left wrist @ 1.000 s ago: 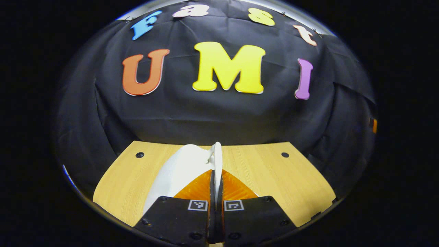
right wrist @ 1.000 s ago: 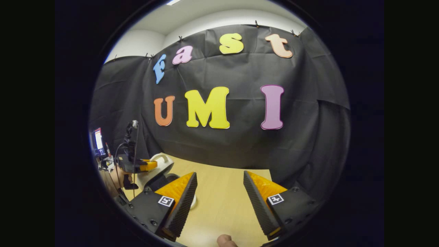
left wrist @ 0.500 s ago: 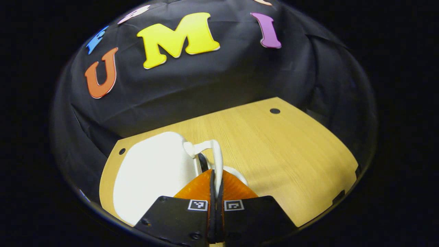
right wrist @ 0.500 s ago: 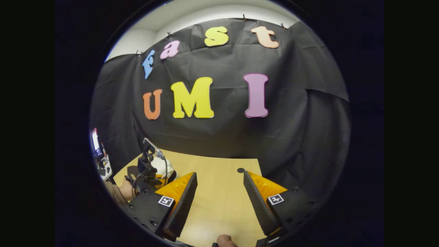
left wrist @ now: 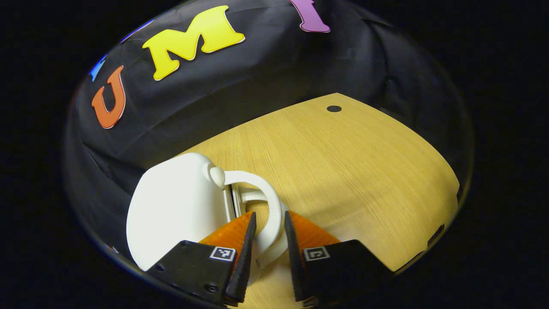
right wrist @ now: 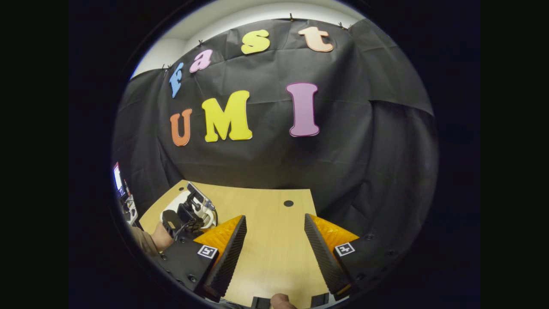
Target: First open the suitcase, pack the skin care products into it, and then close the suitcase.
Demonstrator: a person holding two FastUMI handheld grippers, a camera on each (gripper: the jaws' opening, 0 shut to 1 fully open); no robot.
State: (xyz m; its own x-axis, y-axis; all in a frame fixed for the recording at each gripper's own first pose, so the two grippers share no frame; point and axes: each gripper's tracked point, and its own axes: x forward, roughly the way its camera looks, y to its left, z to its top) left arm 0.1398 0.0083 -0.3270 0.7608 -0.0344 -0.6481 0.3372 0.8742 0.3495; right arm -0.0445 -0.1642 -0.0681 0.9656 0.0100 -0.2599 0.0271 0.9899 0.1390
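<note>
At the lower left of the left gripper view, around seven o'clock, the white suitcase [left wrist: 176, 210] is seen lying on the wooden table [left wrist: 343, 171], its curved handle [left wrist: 268, 210] arching between the two orange fingers. The left gripper [left wrist: 266, 262] is parted, with the handle in the gap; whether either pad touches the handle cannot be told, and no squeeze on it is evident. A dark seam is visible between the two shell halves near the handle's root, so the case is judged not fully closed, or only just cracked; how far cannot be told.

Towards eight o'clock in the right gripper view, the same suitcase [right wrist: 184, 210] is seen well away under the left gripper [right wrist: 193, 210] and the hand [right wrist: 161, 236] that holds it. The right gripper [right wrist: 274, 253] is spread wide above bare table and nothing is carried in it. No skin care products can be made out on the table.

Several risks are judged from here. With the handle loose in the gap, the light shell could be dragged or spun across the smooth table if the fingers are moved sideways. If the handle is clamped near its thin lower end, it could slip out as the lid is lifted. Since the case is not steadied by the right gripper, the whole shell might be raised instead of one half, or be tipped towards the table edge at seven o'clock.
</note>
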